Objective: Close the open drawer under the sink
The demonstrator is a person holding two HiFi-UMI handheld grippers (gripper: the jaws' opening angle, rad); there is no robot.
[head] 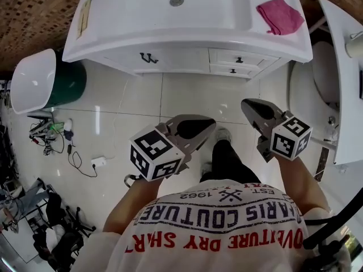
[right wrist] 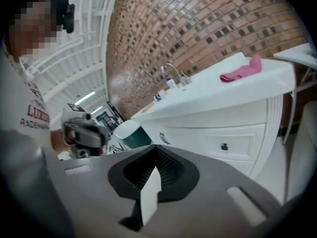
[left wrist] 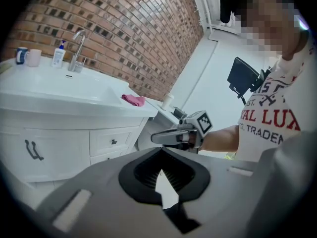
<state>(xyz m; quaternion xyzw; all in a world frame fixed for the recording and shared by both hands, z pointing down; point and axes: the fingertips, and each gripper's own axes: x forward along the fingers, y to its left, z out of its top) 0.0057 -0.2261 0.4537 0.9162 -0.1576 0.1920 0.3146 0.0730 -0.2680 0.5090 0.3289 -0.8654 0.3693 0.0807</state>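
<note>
The drawers (head: pixel 235 64) are sitting in the upper right of the head view, two small fronts stacked at the right end of the white vanity (head: pixel 170 54), below the sink basin (head: pixel 170 10). From here neither front is showing as clearly pulled out; the lower one may be standing slightly proud, but I cannot tell for sure. A pink cloth (head: pixel 279 16) is lying on the countertop above them.

The person is standing on the tiled floor (head: pixel 136 106), well apart from the vanity, with both tools hanging in mid-frame. The left gripper (head: pixel 198 128) is pointing up and right, and the right gripper (head: pixel 255 109) is hovering nearer the drawers. In each gripper view the jaws are meeting at their tips, holding nothing.

This looks like the approach step, with no contact made. The next move is likely calling for stepping closer, bringing the right gripper down to the drawer front and pushing it squarely in until flush.
</note>
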